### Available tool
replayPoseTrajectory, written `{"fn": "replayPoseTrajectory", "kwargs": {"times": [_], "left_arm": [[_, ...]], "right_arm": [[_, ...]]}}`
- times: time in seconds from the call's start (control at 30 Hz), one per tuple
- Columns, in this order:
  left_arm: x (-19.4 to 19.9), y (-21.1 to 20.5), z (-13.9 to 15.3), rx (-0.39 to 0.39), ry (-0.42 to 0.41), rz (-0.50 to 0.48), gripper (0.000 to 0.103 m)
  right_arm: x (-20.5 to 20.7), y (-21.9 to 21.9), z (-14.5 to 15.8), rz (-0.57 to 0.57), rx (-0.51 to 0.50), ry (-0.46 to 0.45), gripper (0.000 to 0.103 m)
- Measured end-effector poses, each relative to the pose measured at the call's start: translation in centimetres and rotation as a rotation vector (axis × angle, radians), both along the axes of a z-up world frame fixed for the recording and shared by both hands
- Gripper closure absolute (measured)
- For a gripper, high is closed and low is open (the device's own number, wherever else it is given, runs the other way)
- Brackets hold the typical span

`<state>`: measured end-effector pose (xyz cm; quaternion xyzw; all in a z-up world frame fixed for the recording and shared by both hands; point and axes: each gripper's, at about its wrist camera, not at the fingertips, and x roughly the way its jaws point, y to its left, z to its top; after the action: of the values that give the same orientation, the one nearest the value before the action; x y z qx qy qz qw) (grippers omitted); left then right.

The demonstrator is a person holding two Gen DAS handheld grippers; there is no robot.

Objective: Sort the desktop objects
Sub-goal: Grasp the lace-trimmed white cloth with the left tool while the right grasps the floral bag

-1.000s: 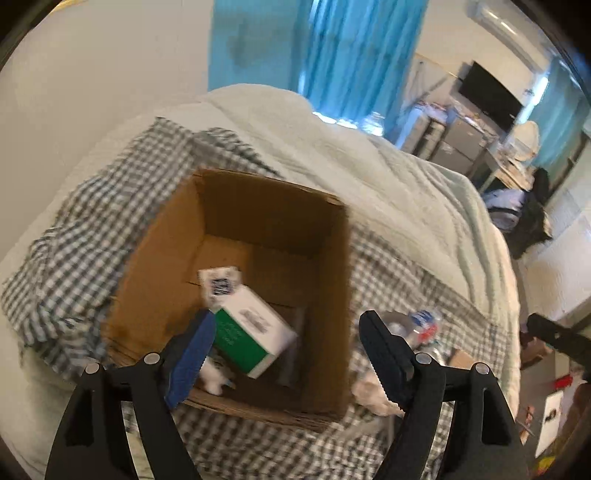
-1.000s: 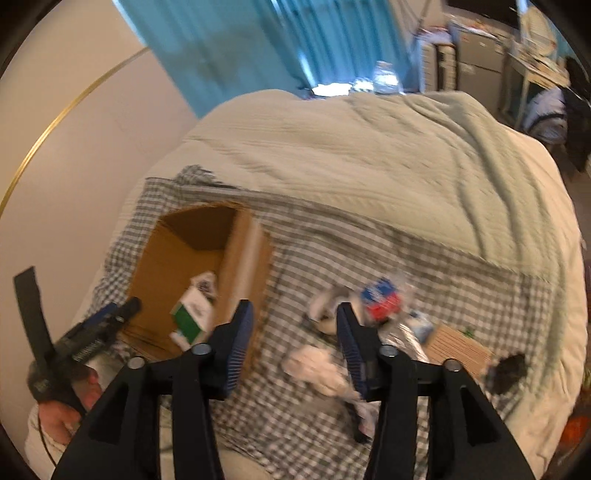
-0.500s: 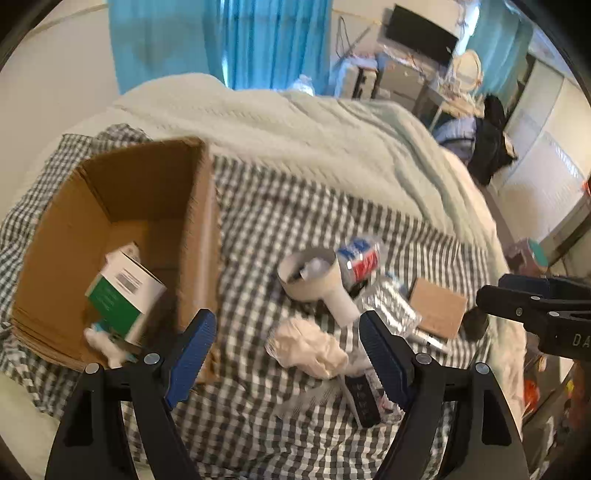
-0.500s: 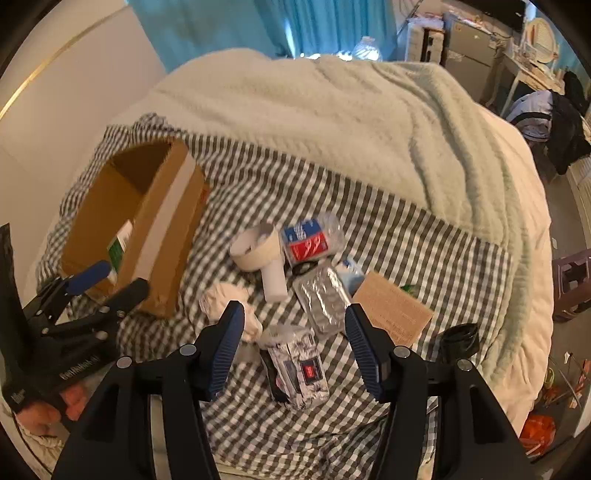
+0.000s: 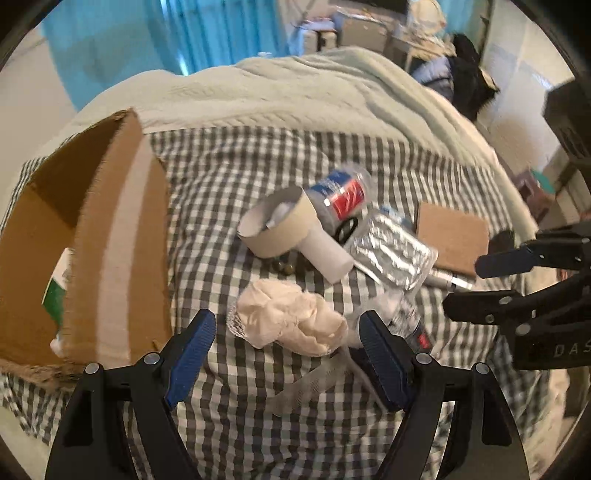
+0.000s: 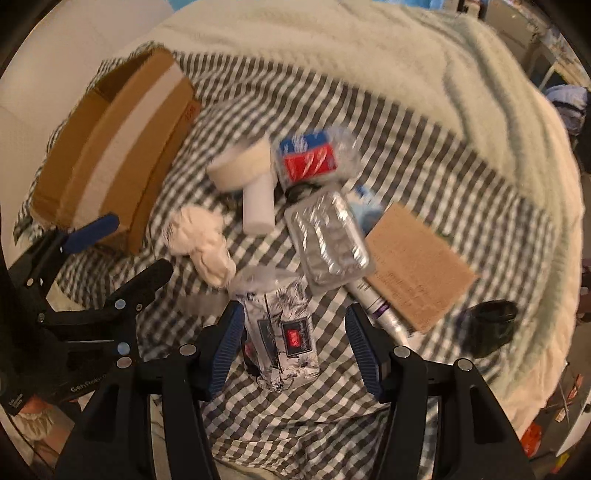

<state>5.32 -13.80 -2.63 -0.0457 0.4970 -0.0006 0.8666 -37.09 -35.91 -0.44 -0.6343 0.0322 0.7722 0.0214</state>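
My left gripper (image 5: 288, 343) is open, its fingers either side of a crumpled cream tissue (image 5: 291, 319) on the checked cloth (image 5: 236, 177). My right gripper (image 6: 295, 343) is open, straddling a tissue pack with a red label (image 6: 280, 328). A cardboard box (image 5: 110, 229) stands at the left with a green-and-white carton (image 5: 55, 291) inside. Beyond lie a tape roll (image 5: 277, 225), a white cylinder (image 5: 327, 254), a crushed plastic bottle (image 5: 343, 195), a foil blister pack (image 5: 395, 254), a brown card (image 5: 450, 236) and a silver tube (image 6: 376, 306).
A black cup (image 6: 487, 325) sits at the cloth's right edge. A pale green blanket (image 5: 314, 92) covers the bed behind. The right gripper shows in the left wrist view (image 5: 517, 280), close on the right. Furniture and blue curtains (image 5: 207, 33) stand beyond.
Both grippers swung right from the box and came down over the loose items. The left now frames the tissue, the right the tissue pack. Both stayed open.
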Motion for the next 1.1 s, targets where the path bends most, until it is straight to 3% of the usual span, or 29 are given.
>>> {"fn": "replayPoseTrajectory", "kwargs": {"times": [0.13,0.27,0.5,0.77,0.83,0.87,0.9,1.03,1.1], "left_arm": [[0.4,0.0,-1.7,0.009,0.034,-0.047,0.020],[1.0,1.0,-2.9,-0.012,0.055,-0.035,0.020],[1.9,1.7,-5.3,-0.027,0.080,-0.036,0.020],[3.0,1.1,-7.4,-0.074,0.139,-0.066,0.020],[3.3,1.3,-7.7,-0.082,0.150,-0.056,0.020],[3.4,1.4,-7.9,-0.090,0.162,-0.053,0.020],[3.5,1.4,-8.0,-0.093,0.172,-0.055,0.023],[3.5,1.2,-7.6,-0.091,0.194,-0.103,0.080],[3.2,1.3,-7.1,-0.116,0.193,-0.112,0.089]], "right_arm": [[0.0,-1.0,-2.6,0.049,-0.026,-0.048,0.046],[0.3,-1.9,-4.7,0.101,-0.044,-0.070,0.046],[0.5,-1.4,-8.0,0.064,-0.039,-0.098,0.042],[0.9,-1.9,-9.4,0.075,0.008,-0.113,0.036],[0.9,-2.0,-9.4,0.075,0.030,-0.123,0.040],[0.9,-1.9,-9.4,0.074,0.047,-0.128,0.048],[1.0,-1.7,-9.3,0.071,0.053,-0.130,0.056],[1.5,0.0,-8.5,0.020,0.006,-0.127,0.073],[1.7,0.7,-7.7,-0.004,-0.008,-0.125,0.076]]}}
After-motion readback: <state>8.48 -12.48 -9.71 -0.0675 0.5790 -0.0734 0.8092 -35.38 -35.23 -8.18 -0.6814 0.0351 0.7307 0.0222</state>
